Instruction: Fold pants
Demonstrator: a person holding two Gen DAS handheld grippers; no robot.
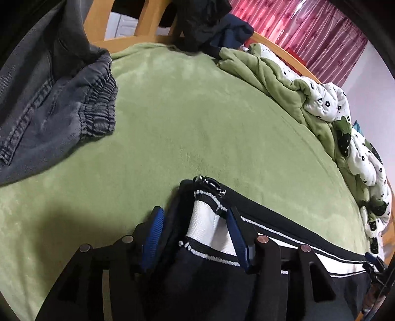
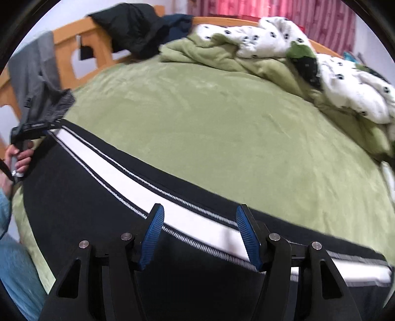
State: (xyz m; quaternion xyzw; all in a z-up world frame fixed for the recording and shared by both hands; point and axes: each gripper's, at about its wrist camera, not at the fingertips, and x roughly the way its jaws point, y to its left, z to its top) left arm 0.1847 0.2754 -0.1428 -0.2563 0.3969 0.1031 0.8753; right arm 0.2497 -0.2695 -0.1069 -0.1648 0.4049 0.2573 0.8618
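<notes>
Black pants with a white side stripe lie stretched across the green bed cover. In the left wrist view my left gripper stands open, with the bunched end of the pants, near a metal ring, lying between its blue pads. My right gripper is open over the stripe, its blue pads on either side of it. The left gripper also shows at the far left of the right wrist view, at the other end of the pants.
Grey jeans lie at the left on the bed. A rumpled green and white flowered quilt runs along the far right side. Dark clothes hang over the wooden headboard. Red curtains hang behind.
</notes>
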